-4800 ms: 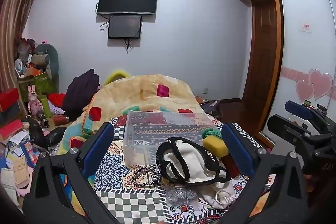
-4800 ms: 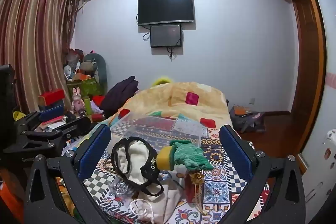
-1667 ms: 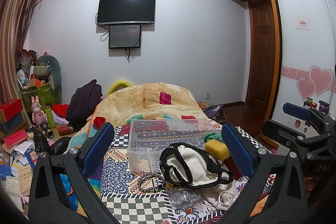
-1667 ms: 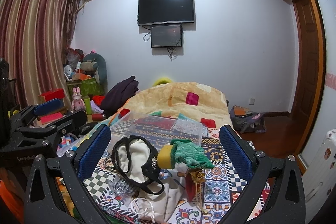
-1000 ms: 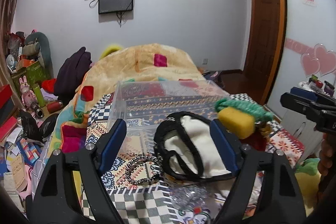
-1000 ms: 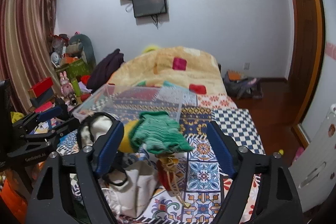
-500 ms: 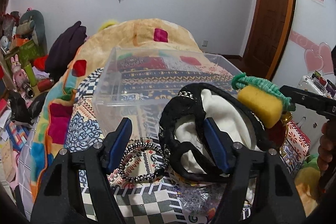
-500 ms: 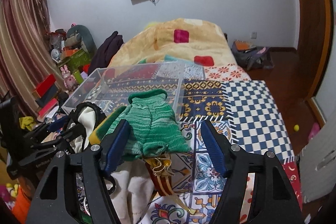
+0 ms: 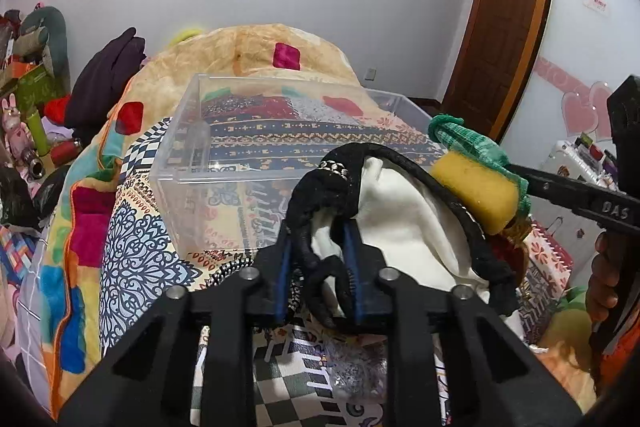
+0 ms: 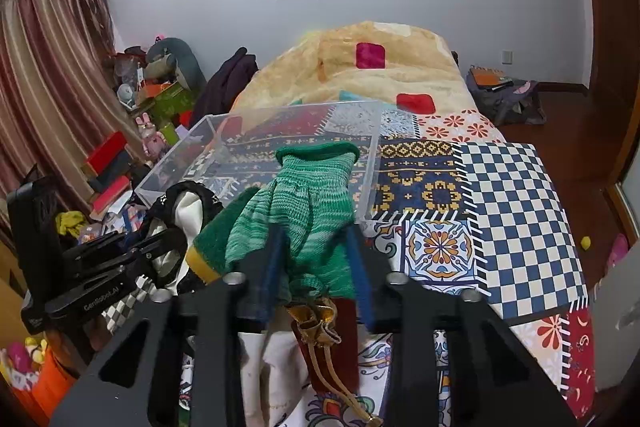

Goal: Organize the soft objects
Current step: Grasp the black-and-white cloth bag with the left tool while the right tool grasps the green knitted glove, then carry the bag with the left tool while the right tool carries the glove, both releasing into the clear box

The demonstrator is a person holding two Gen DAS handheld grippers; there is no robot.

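Observation:
My left gripper [image 9: 318, 247] is shut on the black strap of a white cloth bag [image 9: 400, 215] that lies on the bed in front of a clear plastic box [image 9: 224, 147]. My right gripper [image 10: 314, 251] is shut on a green knitted glove [image 10: 304, 203] that lies on a yellow sponge [image 9: 472, 191]. The glove also shows in the left wrist view [image 9: 464, 137]. The box [image 10: 288, 143] stands just behind both, and only the patterned bedspread shows through it. The bag's black rim shows at the left in the right wrist view [image 10: 188, 195].
A red velvet pouch with a gold cord [image 10: 328, 339] lies under the glove. A beaded bracelet [image 9: 236, 267] lies left of the bag. A beige blanket [image 10: 360, 67] is heaped behind the box. Clutter [image 9: 28, 107] lines the floor left of the bed.
Both grippers moved down and forward to the pile and closed: the left on the bag's black strap, the right on the green glove.

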